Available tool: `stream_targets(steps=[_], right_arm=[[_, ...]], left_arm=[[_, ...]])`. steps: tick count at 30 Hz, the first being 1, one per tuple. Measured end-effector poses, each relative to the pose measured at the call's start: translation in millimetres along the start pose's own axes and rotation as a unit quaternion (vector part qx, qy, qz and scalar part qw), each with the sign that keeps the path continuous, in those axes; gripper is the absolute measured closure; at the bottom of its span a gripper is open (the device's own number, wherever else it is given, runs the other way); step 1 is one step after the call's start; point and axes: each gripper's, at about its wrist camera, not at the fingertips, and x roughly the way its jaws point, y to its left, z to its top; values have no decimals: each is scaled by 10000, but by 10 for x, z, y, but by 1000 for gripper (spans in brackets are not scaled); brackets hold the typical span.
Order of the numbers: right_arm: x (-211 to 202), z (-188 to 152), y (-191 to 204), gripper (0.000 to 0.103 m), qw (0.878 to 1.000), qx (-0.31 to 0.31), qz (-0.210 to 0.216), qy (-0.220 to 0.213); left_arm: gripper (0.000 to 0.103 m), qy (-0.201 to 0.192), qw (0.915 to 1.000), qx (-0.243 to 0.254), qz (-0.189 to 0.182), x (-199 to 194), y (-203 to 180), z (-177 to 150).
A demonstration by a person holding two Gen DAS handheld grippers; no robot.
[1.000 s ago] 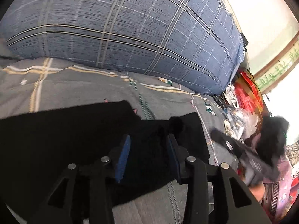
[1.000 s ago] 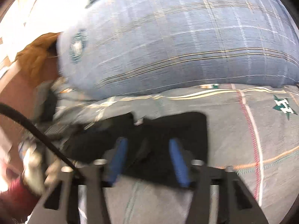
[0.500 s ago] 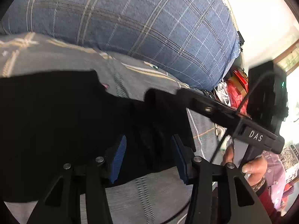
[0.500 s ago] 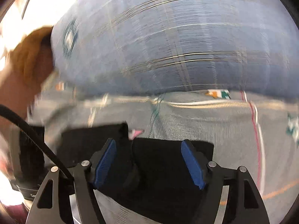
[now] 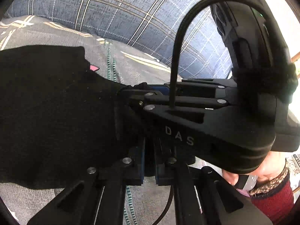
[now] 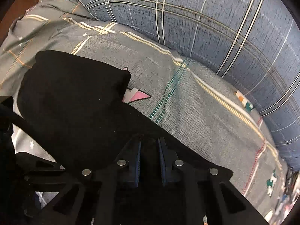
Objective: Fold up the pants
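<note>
The black pants (image 5: 52, 108) lie on a grey patterned bed sheet (image 5: 131, 63). They also show in the right wrist view (image 6: 75, 101). My left gripper (image 5: 149, 161) is shut on the pants' near right edge. My right gripper (image 6: 149, 150) is shut on the same end of the pants. Its black body (image 5: 206, 123), marked DAS, crosses the left wrist view just above my left gripper. A pink and white print on the sheet (image 6: 136, 95) peeks out beside the cloth.
A large blue plaid pillow (image 6: 215, 28) lies along the far side of the bed; it also shows in the left wrist view (image 5: 121, 13). A hand in a red sleeve (image 5: 270, 183) holds the right gripper. Clutter shows blurred past the bed's right edge (image 6: 285, 196).
Both grippers have closed on the right end of the pants. The right gripper has moved in close, just over the left one.
</note>
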Motion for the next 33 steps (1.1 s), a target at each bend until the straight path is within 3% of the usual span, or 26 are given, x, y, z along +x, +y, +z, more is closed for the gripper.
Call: stream_targets(steps=[8, 14, 17, 19, 21, 22, 24, 27, 29, 31, 33], right_arm=[[-348, 141, 66, 90, 9950, 564, 639, -521], [22, 369, 356, 88, 9921, 698, 997, -316], [187, 357, 391, 70, 9888, 875, 1171, -301], [105, 325, 317, 50, 9815, 1143, 1453, -493], [-104, 253, 192, 38, 9720, 1429, 1631, -902], [-238, 195, 124, 37, 9667, 1544, 1682, -1152], [-502, 44, -26, 37, 9553, 1780, 1707, -1631], [-769, -259, -221, 37, 9478, 2068, 1296, -2051], [-776, -413, -253, 45, 9481, 2196, 1053, -2046], [-717, -547, -266, 63, 9495, 2254, 987, -1949], [-621, -660, -225, 63, 9499, 2282, 993, -1891]], left_arm=[[96, -429, 9984, -273, -245, -522, 205, -8], [96, -311, 9966, -766, -45, -589, 605, -127], [93, -244, 9971, -726, -38, -678, 668, -199], [74, -294, 9983, -496, 76, -822, 610, -227], [63, -378, 9983, -449, 44, -1021, 603, -258], [62, -449, 9978, -487, -46, -1128, 610, -255], [62, -551, 9969, -562, -32, -1252, 644, -198], [61, -620, 9963, -595, -26, -1288, 609, -51], [61, -592, 9966, -572, 22, -1212, 534, 62], [61, -509, 9974, -514, -32, -1068, 439, 176], [61, -371, 9983, -435, -106, -852, 352, 277]])
